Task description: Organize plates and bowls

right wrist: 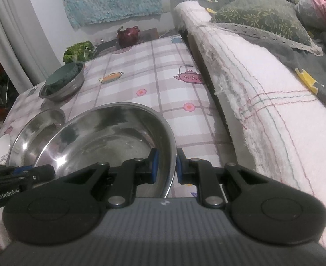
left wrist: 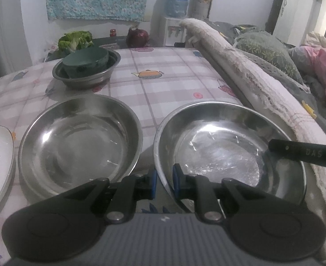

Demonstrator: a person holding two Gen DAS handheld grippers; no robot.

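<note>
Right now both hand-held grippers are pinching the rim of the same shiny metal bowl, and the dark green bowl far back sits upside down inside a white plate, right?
Almost. The green bowl sits upside down inside a small metal bowl, not a white plate; the left wrist view shows it. Both the left hand-held gripper and right hand-held gripper do pinch the same metal bowl.

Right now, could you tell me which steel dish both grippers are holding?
The steel dish nearest the sofa: left gripper and right gripper each pinch its rim.
</note>
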